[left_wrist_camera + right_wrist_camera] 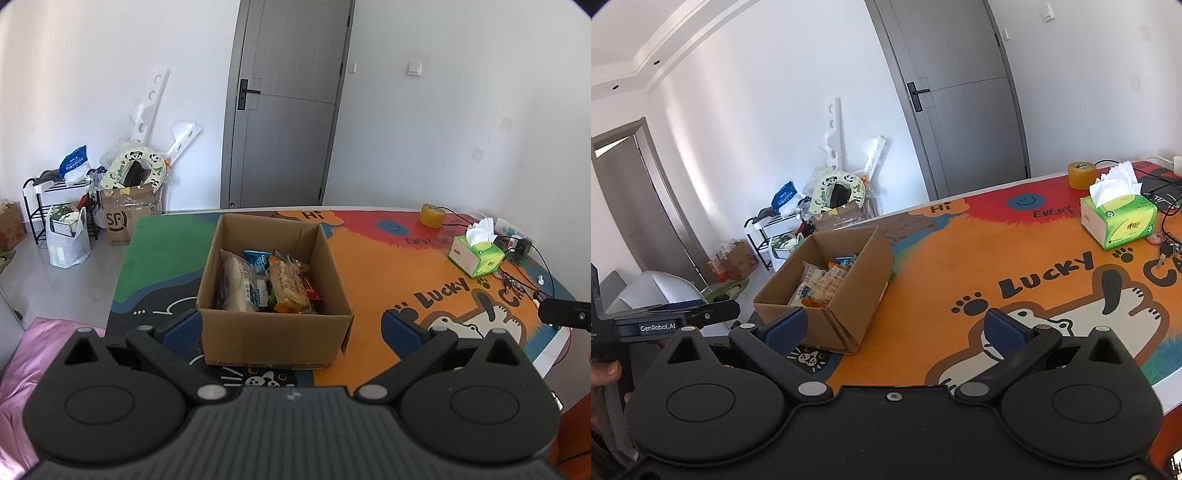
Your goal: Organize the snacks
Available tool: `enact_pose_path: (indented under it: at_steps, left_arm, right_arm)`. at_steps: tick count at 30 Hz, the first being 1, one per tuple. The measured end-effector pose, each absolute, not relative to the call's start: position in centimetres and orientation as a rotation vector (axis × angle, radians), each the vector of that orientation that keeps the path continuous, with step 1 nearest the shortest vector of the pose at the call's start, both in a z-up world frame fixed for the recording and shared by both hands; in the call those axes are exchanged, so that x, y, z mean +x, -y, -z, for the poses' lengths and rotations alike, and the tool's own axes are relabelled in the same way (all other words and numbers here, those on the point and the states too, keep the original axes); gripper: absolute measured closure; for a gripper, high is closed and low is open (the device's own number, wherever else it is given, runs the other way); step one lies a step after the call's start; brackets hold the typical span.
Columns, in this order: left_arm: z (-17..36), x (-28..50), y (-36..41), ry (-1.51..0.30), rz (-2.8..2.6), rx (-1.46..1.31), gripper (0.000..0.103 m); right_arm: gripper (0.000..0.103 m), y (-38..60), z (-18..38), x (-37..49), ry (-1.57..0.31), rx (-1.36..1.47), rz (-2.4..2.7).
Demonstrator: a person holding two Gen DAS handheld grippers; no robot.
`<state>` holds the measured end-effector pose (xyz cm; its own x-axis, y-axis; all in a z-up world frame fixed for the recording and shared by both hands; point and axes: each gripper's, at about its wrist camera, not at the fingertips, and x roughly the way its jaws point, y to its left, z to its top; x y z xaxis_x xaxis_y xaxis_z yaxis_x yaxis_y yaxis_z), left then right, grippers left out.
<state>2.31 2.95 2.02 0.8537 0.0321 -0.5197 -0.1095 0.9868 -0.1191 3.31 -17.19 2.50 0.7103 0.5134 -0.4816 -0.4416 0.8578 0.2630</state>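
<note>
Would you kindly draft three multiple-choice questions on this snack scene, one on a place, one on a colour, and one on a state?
1. Where are the snack packets?
A. Spread over the table mat
B. Inside the open cardboard box
C. On the floor

2. What colour is the tissue box?
A. Green
B. Blue
C. Black

3. How are the left gripper and right gripper?
A. Both shut on snacks
B. One holding the box
C. Both open and empty

Answers: 1 B, as the packets stand between the box walls; 2 A, as its sides are bright green with white tissue on top; 3 C, as each wrist view shows blue pads spread wide with nothing between them.
</note>
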Motion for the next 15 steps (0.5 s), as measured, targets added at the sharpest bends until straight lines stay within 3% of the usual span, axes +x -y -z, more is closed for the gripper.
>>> enact_pose_path:
  at_steps: [15]
  left_arm:
    - [-1.71,2.57,-2.63,-0.553,-0.078,-0.144,0.001]
  right_arm:
    - [0.0,17.23,-2.29,3.33,-0.576,0.129,-0.528]
